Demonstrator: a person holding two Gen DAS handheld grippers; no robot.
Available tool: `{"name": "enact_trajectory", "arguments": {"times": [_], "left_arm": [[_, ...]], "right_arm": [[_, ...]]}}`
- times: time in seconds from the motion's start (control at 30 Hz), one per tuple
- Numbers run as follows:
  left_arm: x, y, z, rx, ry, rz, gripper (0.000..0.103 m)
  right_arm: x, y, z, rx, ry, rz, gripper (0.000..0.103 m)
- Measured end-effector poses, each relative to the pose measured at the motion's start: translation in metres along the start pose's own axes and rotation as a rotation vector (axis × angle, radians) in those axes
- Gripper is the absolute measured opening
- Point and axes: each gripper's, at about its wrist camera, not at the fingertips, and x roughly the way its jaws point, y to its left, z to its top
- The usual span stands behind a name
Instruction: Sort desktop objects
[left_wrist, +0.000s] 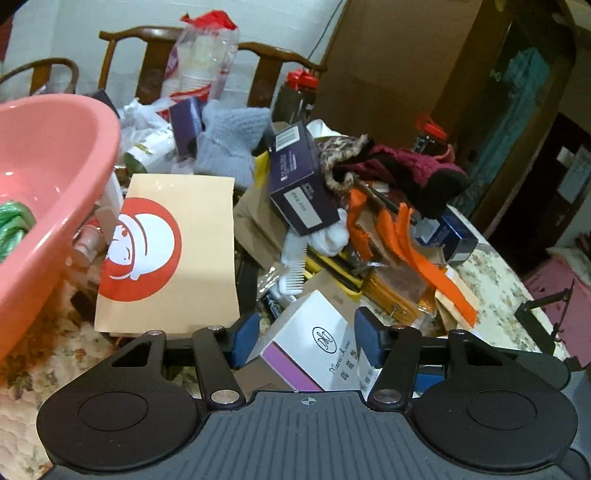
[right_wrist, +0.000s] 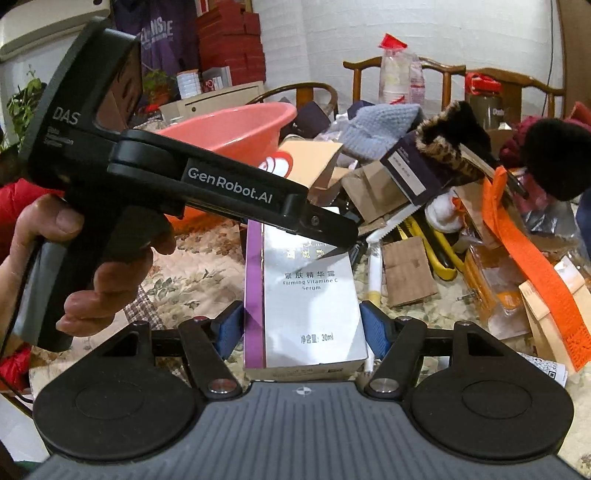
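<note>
A white and purple serum box (right_wrist: 306, 295) lies on the floral tablecloth; in the left wrist view it (left_wrist: 314, 343) sits between my fingers. My left gripper (left_wrist: 306, 338) is open around the box's far end; its body (right_wrist: 207, 184) crosses the right wrist view above the box. My right gripper (right_wrist: 303, 326) straddles the box's near end with its blue pads (right_wrist: 375, 326) close to the sides; I cannot tell whether they press it. A pink basin (left_wrist: 55, 155) stands at the left, with something green inside.
A tan envelope with a red logo (left_wrist: 170, 251) lies beside the basin. Behind is a heap: dark purple box (left_wrist: 299, 184), grey knit hat (left_wrist: 232, 140), leopard and maroon clothing (left_wrist: 399, 166), orange straps (left_wrist: 424, 258), white comb (left_wrist: 291, 266), cardboard. Wooden chairs (left_wrist: 155, 55) stand behind.
</note>
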Motion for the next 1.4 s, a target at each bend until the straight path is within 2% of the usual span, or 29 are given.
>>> {"name": "enact_trajectory", "arguments": {"times": [0.13, 0.27, 0.37, 0.43, 0.73, 0.87, 1.03, 1.2, 1.3, 1.4], "left_arm": [[-0.005, 0.009, 0.0, -0.049, 0.001, -0.009, 0.058], [-0.018, 0.008, 0.005, -0.042, -0.015, -0.006, 0.057], [-0.03, 0.004, 0.011, -0.022, -0.042, -0.005, 0.064], [-0.038, 0.002, 0.016, -0.015, -0.058, -0.007, 0.065], [-0.082, 0.005, 0.041, -0.016, -0.145, -0.034, 0.064], [-0.116, 0.011, 0.062, -0.004, -0.215, -0.03, 0.065], [-0.167, 0.031, 0.086, 0.01, -0.326, 0.041, 0.068], [-0.216, 0.067, 0.106, -0.024, -0.429, 0.13, 0.07], [-0.231, 0.092, 0.112, -0.056, -0.458, 0.182, 0.07], [-0.229, 0.117, 0.114, -0.086, -0.448, 0.238, 0.07]], "right_arm": [[0.0, 0.007, 0.0, -0.018, -0.011, -0.003, 0.071], [-0.003, 0.009, 0.004, -0.005, -0.033, 0.012, 0.071], [-0.009, 0.011, 0.009, 0.006, -0.058, 0.025, 0.071], [-0.013, 0.012, 0.015, 0.023, -0.068, 0.035, 0.071], [-0.042, 0.045, 0.056, -0.057, -0.141, -0.02, 0.07], [-0.045, 0.067, 0.082, -0.118, -0.165, -0.044, 0.07], [-0.041, 0.107, 0.127, -0.21, -0.207, -0.055, 0.07], [-0.025, 0.152, 0.173, -0.281, -0.251, -0.01, 0.07], [-0.004, 0.177, 0.191, -0.321, -0.26, 0.0, 0.07], [0.026, 0.196, 0.202, -0.34, -0.24, -0.003, 0.07]]}}
